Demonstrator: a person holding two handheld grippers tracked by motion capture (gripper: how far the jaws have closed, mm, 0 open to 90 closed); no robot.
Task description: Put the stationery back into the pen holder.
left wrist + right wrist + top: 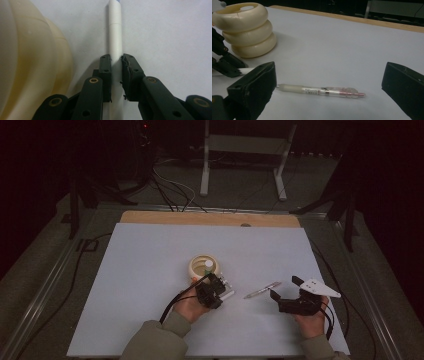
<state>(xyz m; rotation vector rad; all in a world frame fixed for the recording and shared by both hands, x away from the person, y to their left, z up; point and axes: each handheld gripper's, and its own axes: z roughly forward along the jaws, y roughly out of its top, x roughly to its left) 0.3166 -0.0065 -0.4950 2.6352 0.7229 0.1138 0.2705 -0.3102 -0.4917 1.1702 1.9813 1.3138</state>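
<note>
two pens lie on the pale tabletop [150, 270], and one cream ribbed holder [204, 267] stands near its middle. the first is a white pen [115, 37], flat on the surface just beside the holder's base; the left tongs [226, 289] are pressed together on its barrel, one black pad on each side, as the left gripper view shows plainly, with the pen running straight up between the pads and its far end passing out at the top of the frame. the second is a clear pen [322, 91] with a whitish grip and a red inner part, lying flat and loose on the tabletop between the two grippers, touched by nothing. the right tongs [283, 287] are spread wide, both black pads standing well apart on either side of that clear pen in the right gripper view, with the pen just ahead of them. the holder is made of three stacked rounded rings with one opening on top, and something white shows inside it from the high view. two hands in greenish sleeves come in from the bottom edge, one on each gripper, and one grey three-cornered plate sits atop the right gripper.
</note>
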